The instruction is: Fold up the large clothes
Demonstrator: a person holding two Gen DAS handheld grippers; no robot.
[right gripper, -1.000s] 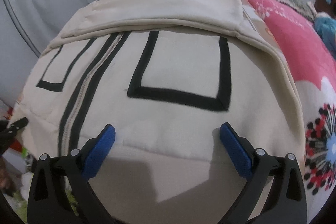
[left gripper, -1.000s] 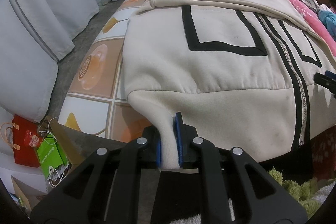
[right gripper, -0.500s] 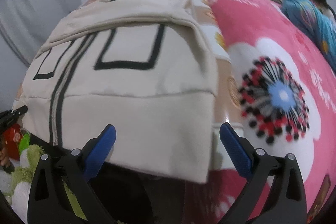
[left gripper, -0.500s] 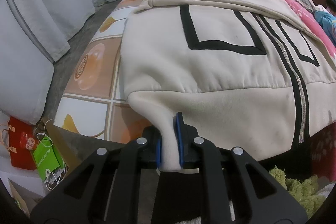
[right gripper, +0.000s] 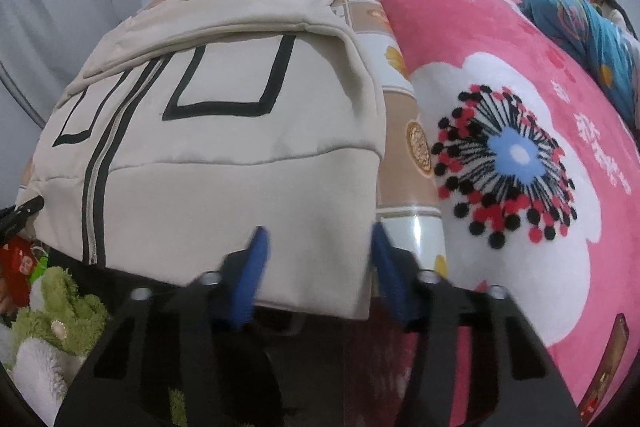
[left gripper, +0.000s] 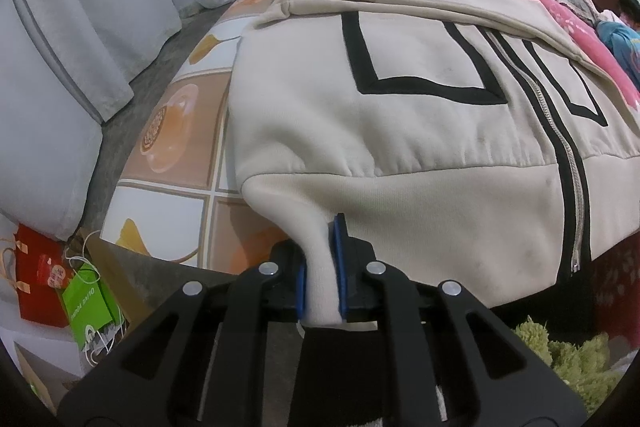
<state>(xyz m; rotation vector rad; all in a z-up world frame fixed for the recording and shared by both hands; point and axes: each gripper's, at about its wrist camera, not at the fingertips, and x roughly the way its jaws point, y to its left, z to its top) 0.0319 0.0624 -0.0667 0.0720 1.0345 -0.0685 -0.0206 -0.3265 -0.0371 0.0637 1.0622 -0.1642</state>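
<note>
A cream zip jacket (left gripper: 400,131) with black stripe rectangles lies front up on the bed, its sleeves folded across the chest. My left gripper (left gripper: 321,259) is shut on the jacket's bottom left hem corner, and the cloth is pinched upright between its blue pads. In the right wrist view the jacket (right gripper: 240,187) fills the left half. My right gripper (right gripper: 318,247) is at the bottom right hem corner and its jaws are closing. The hem lies flat between the blurred blue pads (right gripper: 256,259), which stand apart without pinching it.
A pink floral blanket (right gripper: 520,155) covers the bed to the jacket's right, with a blue bundle (right gripper: 580,27) beyond. The tiled bedsheet (left gripper: 172,155) shows on the left. Red and green bags (left gripper: 86,303) and a green plush toy (right gripper: 52,307) lie below the bed's edge.
My right gripper has slid right along the hem to the jacket's right corner, and its jaws have narrowed from wide open. The left gripper keeps its grip unmoved.
</note>
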